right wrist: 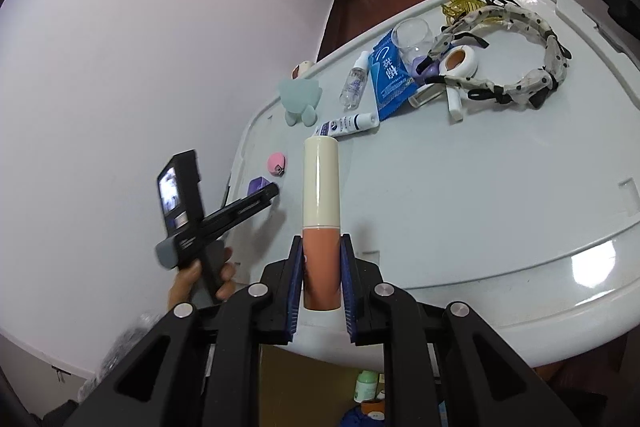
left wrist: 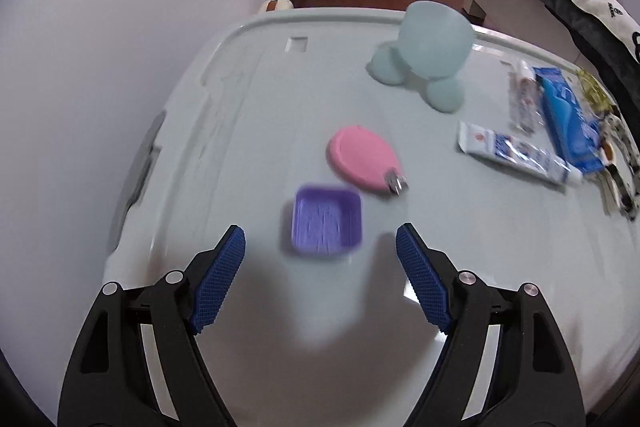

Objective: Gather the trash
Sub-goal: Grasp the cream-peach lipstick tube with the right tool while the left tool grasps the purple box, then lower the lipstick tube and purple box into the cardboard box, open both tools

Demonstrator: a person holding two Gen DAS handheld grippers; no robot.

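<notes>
The right hand-held gripper (right wrist: 320, 279) is clamped on a cylindrical tube with a peach-orange body and a cream cap (right wrist: 321, 203), its blue ridged pads (right wrist: 295, 291) pressing both sides of the orange part while the capped end points away from the camera, out over the pale glossy plastic worktop (right wrist: 460, 211). The tube is lifted clear of the surface.

The left hand-held gripper (left wrist: 320, 239) hangs over the worktop (left wrist: 248, 115) with its jaws wide apart and nothing between them; in the right wrist view it (right wrist: 264, 193) is seen from the side, gripped by a person's hand (right wrist: 200, 279). Just ahead of its fingertips lies a small square purple plastic tray (left wrist: 327, 221), and just beyond that, close to it, a pink oval nail clipper with a metal tip (left wrist: 362, 159).

Farther back stands a pale teal translucent holder on round feet (left wrist: 430, 53). To the right lie a white and blue squeeze tube (left wrist: 516, 153), a blue foil wipes packet (left wrist: 568, 119) and a small clear dropper bottle (left wrist: 524, 95). The right wrist view also shows a spotted cream headband with black bows (right wrist: 532, 51), a yellow hair claw (right wrist: 460, 5) and a clear glass cup (right wrist: 412, 37)
</notes>
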